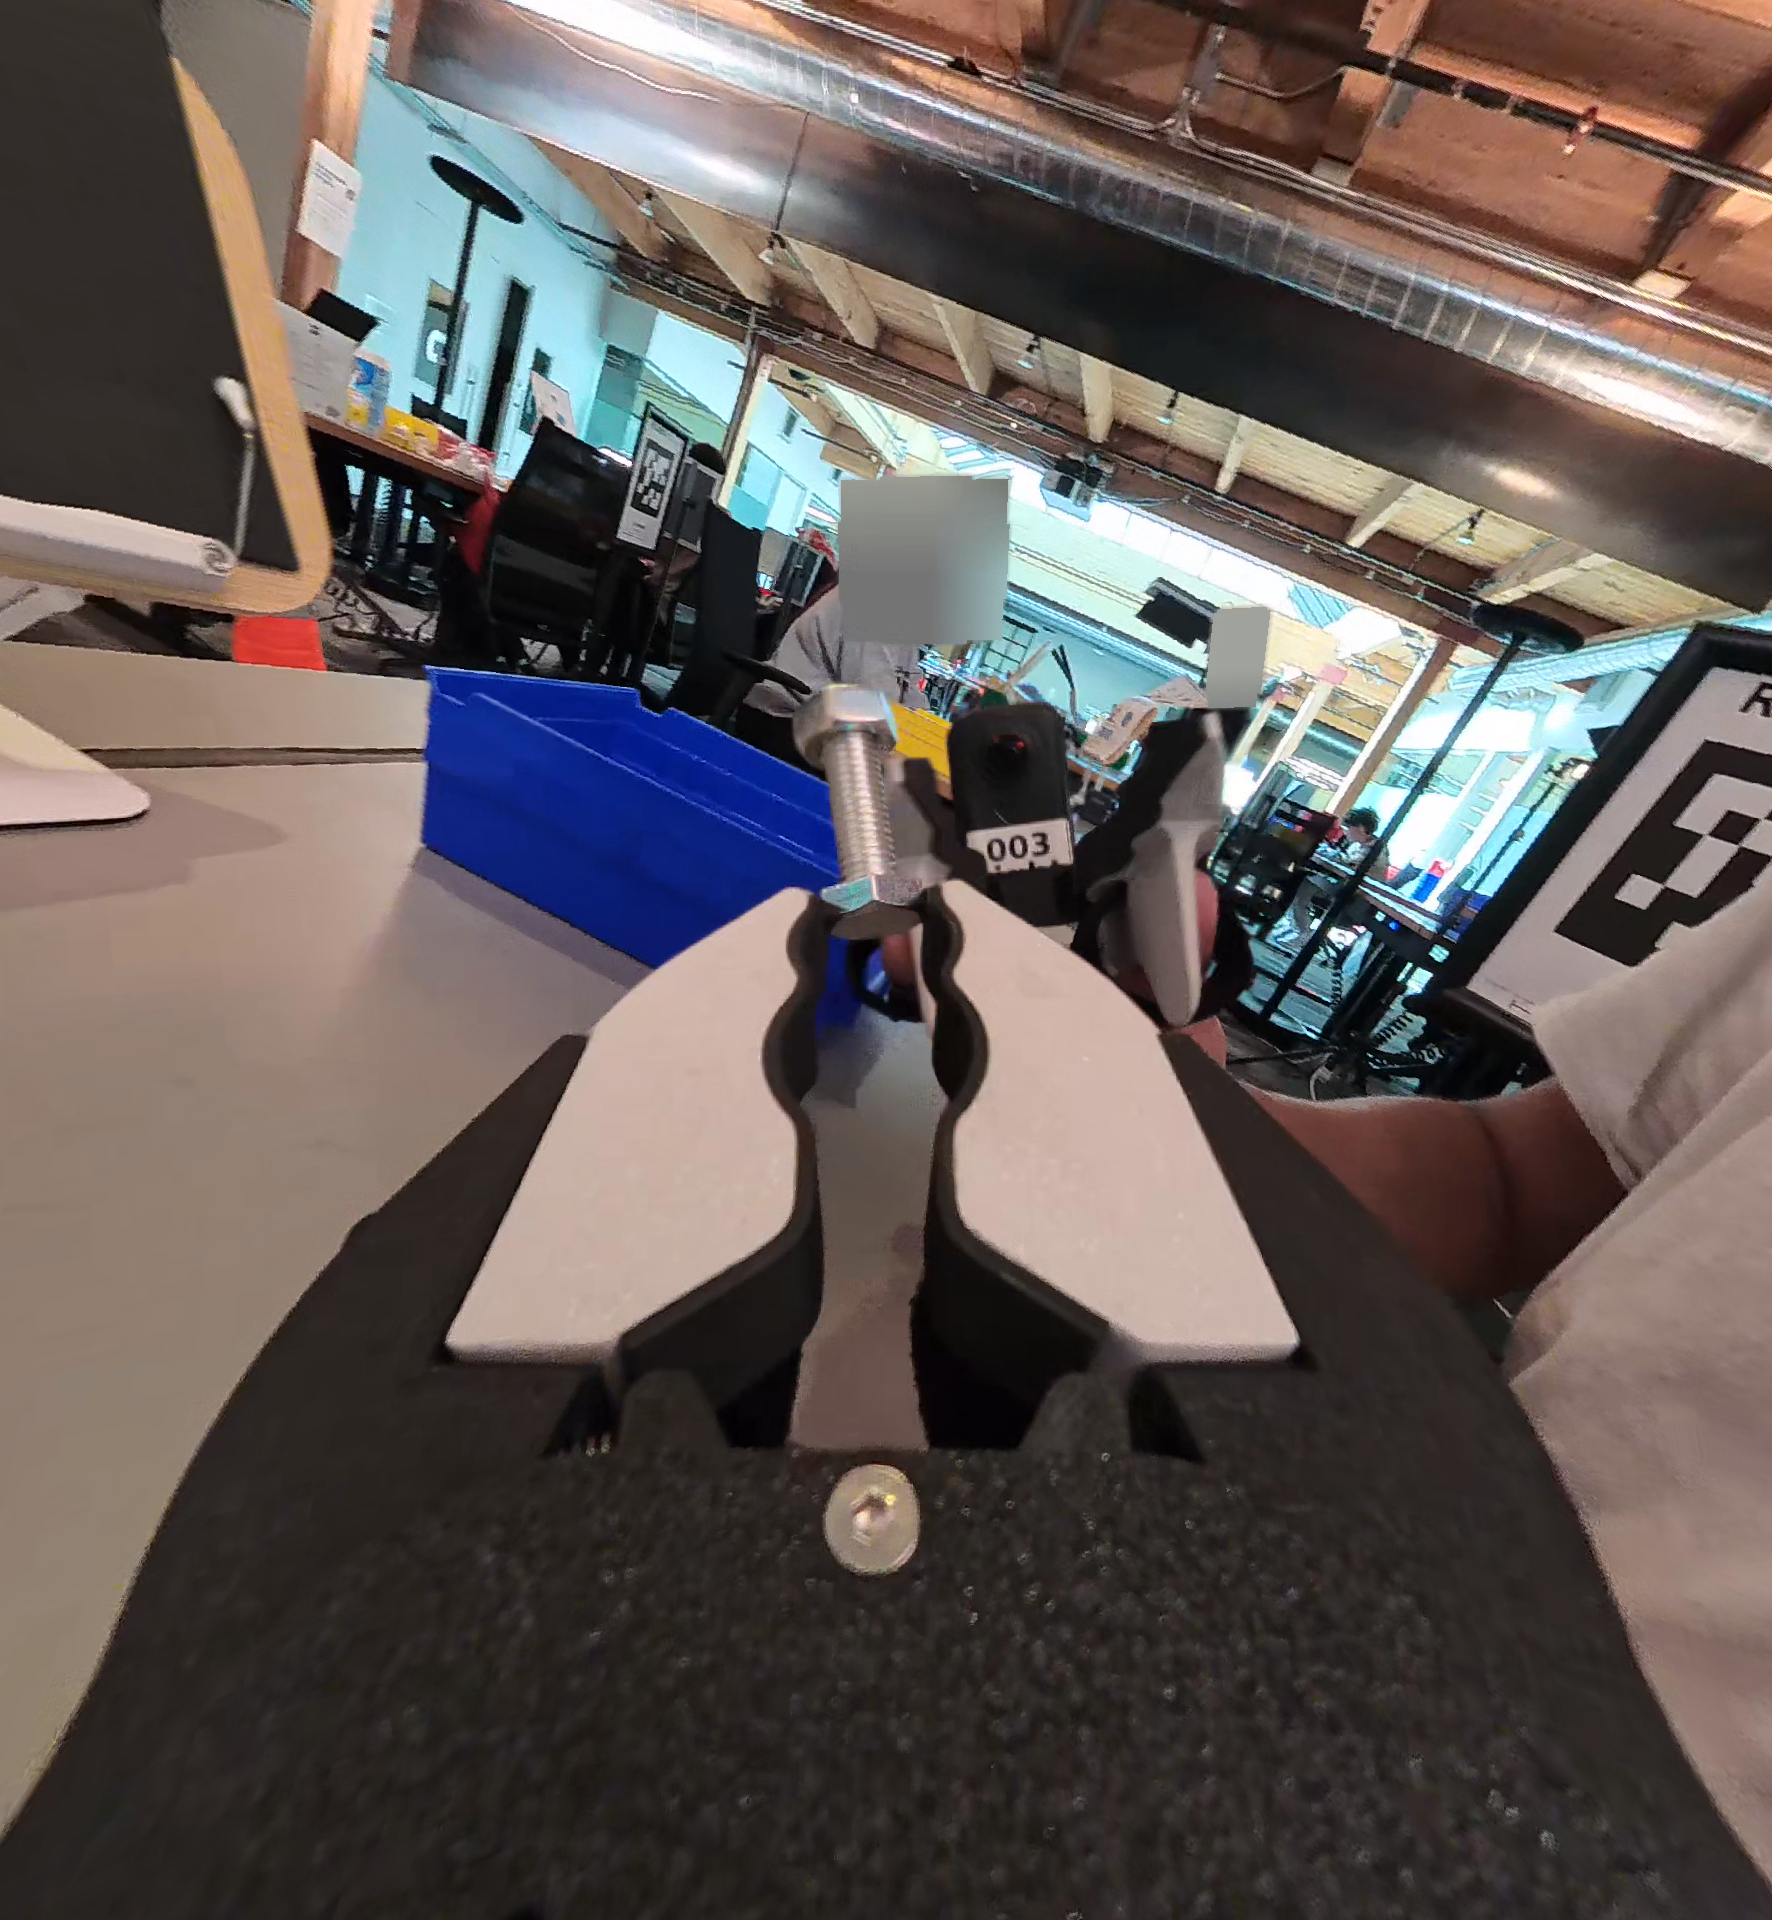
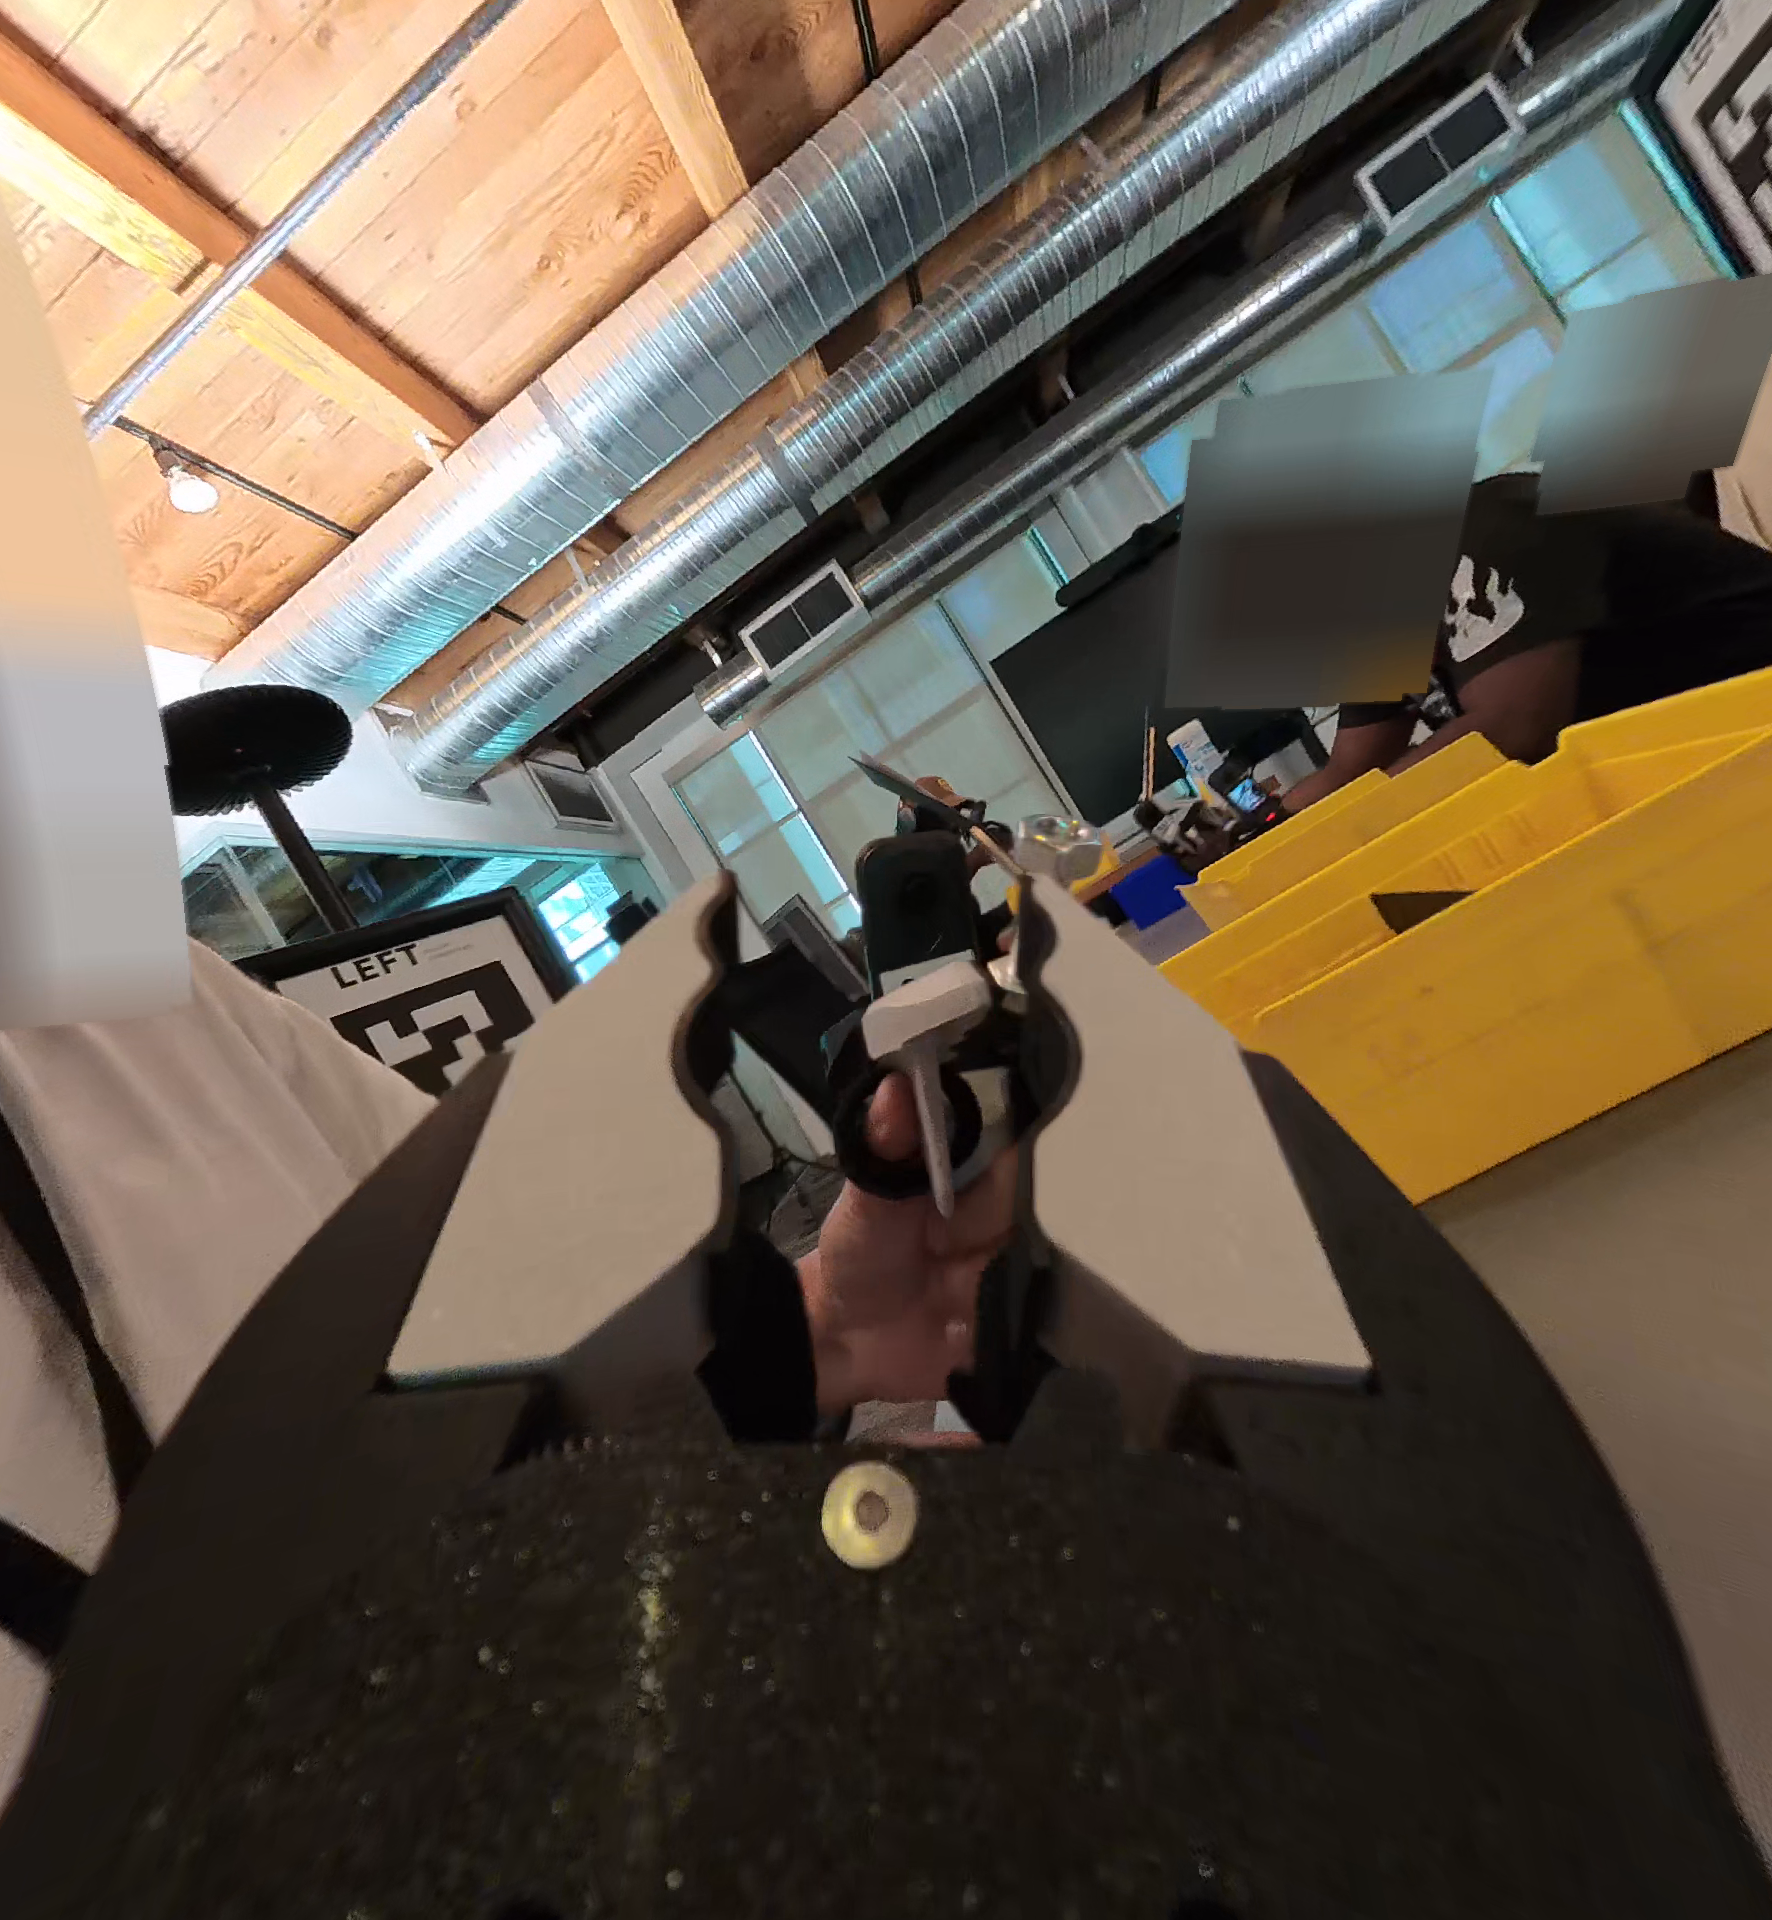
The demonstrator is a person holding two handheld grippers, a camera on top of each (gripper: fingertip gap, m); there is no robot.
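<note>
- Left tool [image 1: 874, 902]: its two pale fingers stand close together, clamped on the hex head of a silver bolt [image 1: 861, 805]. The bolt stands nearly upright above the fingertips, threaded shank upward, with a silver nut [image 1: 849, 727] on its top end.
- Right tool [image 2: 877, 914]: its fingers stand well apart with only air between the tips. In the left wrist view one of its fingers lies just beside the bolt's shank; whether it touches cannot be made out.
- Hidden or unclear: the lower face of the bolt head sinks between the left tool's dark pads. In the right wrist view most of the shank is covered by the right tool's own finger, and only the nut [image 2: 1064, 847] shows clearly past its tip.
- Each view shows the other tool's black camera housing [image 1: 1012, 800] facing it, with a hand [image 2: 897, 1288] gripping below.
- Surroundings: a blue bin [image 1: 612, 821] stands on the grey desk [image 1: 134, 1039] behind the bolt; a yellow bin [image 2: 1547, 956] lies to the right, cut off by the frame edge.
- A marker board [image 1: 1713, 821] stands at the far right, partly cut off; a white sleeve [image 1: 1713, 1247] fills the corner.
</note>
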